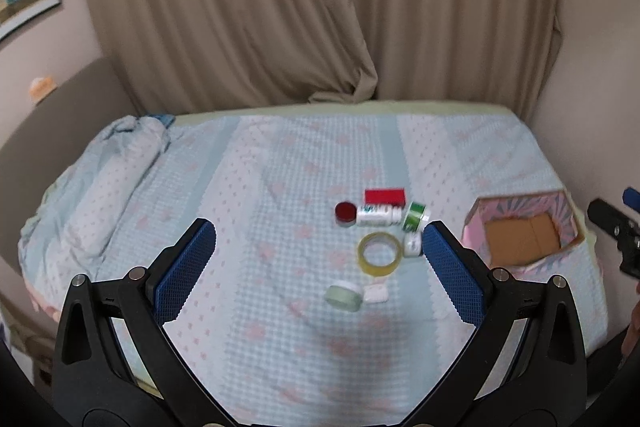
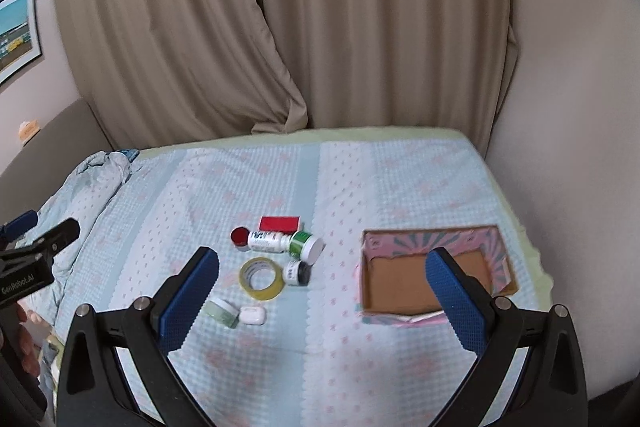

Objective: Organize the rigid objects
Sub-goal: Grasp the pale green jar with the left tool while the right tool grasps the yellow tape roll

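Note:
Small objects lie clustered on the bed: a red box (image 1: 385, 195) (image 2: 279, 223), a red-capped jar (image 1: 345, 213) (image 2: 240, 236), a white bottle (image 1: 376, 215) (image 2: 267, 241), a green-labelled container (image 1: 415, 216) (image 2: 306, 244), a small dark-lidded jar (image 1: 412, 244) (image 2: 297, 272), a yellow tape roll (image 1: 380, 253) (image 2: 262, 279), a pale green tin (image 1: 343, 297) (image 2: 220, 311) and a white earbud case (image 1: 375, 293) (image 2: 251, 315). An open pink box (image 1: 522, 233) (image 2: 434, 275) sits to their right. My left gripper (image 1: 320, 259) and right gripper (image 2: 322, 287) are both open and empty, above the bed.
The bed (image 2: 400, 187) has a light blue patterned cover, with a crumpled blanket (image 1: 100, 187) at its left. Beige curtains (image 1: 280, 7) hang behind, a wall (image 2: 560, 147) is at the right. Each gripper shows at the edge of the other's view.

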The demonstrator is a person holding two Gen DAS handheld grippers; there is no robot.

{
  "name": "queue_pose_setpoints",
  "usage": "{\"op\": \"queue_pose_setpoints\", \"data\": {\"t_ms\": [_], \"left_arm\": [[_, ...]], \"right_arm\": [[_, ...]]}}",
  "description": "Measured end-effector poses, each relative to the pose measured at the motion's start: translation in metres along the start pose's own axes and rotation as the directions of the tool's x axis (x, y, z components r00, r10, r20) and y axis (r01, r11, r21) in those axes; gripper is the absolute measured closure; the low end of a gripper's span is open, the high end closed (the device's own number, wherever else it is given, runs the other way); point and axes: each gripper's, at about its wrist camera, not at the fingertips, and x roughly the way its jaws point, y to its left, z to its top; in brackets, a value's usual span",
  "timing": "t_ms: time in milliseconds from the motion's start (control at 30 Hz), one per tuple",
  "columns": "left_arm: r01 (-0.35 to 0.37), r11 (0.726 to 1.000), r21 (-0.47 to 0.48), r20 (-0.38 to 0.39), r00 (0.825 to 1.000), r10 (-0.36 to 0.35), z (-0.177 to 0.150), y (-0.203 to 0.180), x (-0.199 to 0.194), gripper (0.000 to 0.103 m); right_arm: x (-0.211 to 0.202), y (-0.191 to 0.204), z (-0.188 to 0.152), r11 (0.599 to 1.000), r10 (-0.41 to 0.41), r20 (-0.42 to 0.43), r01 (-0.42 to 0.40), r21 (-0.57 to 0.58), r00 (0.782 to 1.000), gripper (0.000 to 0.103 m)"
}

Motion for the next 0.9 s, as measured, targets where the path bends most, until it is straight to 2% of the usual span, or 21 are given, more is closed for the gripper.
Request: {"op": "queue_pose_setpoints", "data": {"t_ms": [100,200,267,400,433,500,600,700,733,800,867,900], "left_arm": [[0.052,0.998,0.041,-0.060,0.997,-0.050,-0.010,0.021,0.029,0.001],[0.121,0.988,0.092,-0.124,0.986,-0.109,-0.023,0.037,0.062,0.001],[0.171,0.978,0.119,-0.181,0.972,-0.148,-0.035,0.044,0.089,0.001],[0.271,0.954,0.126,-0.310,0.924,-0.221,-0.064,0.047,0.152,0.001],[0.294,0.948,0.121,-0.348,0.907,-0.237,-0.072,0.046,0.173,0.001],[0.317,0.942,0.109,-0.392,0.885,-0.252,-0.084,0.043,0.199,0.001],[0.349,0.935,0.064,-0.464,0.840,-0.282,-0.102,0.038,0.244,0.001],[0.381,0.924,0.025,-0.509,0.801,-0.316,-0.118,0.027,0.276,0.001],[0.386,0.922,0.016,-0.524,0.789,-0.321,-0.122,0.023,0.286,0.001],[0.391,0.920,-0.003,-0.552,0.766,-0.328,-0.132,0.014,0.302,0.001],[0.393,0.919,-0.020,-0.573,0.749,-0.333,-0.142,0.006,0.318,0.001],[0.394,0.919,-0.032,-0.586,0.737,-0.336,-0.149,0.002,0.327,0.001]], "right_arm": [[0.022,0.021,-0.005,0.999,-0.023,-0.047,0.025,0.041,0.999,0.000],[0.045,0.044,-0.010,0.994,-0.029,-0.092,0.038,0.102,0.995,0.000],[0.064,0.058,-0.013,0.989,-0.014,-0.125,0.032,0.143,0.992,0.000],[0.113,0.080,-0.019,0.986,0.025,-0.210,0.010,0.167,0.977,0.000],[0.133,0.086,-0.022,0.986,0.045,-0.246,-0.004,0.167,0.968,0.000],[0.158,0.092,-0.027,0.986,0.069,-0.297,-0.019,0.167,0.952,0.000],[0.209,0.099,-0.037,0.984,0.115,-0.397,-0.048,0.174,0.911,0.000],[0.261,0.100,-0.048,0.975,0.170,-0.496,-0.070,0.212,0.851,0.000],[0.286,0.100,-0.054,0.971,0.188,-0.546,-0.072,0.227,0.816,0.000],[0.317,0.100,-0.063,0.969,0.200,-0.605,-0.064,0.239,0.771,0.000],[0.355,0.099,-0.078,0.964,0.223,-0.674,-0.055,0.261,0.705,0.000],[0.365,0.099,-0.081,0.963,0.226,-0.693,-0.048,0.266,0.685,0.000]]}}
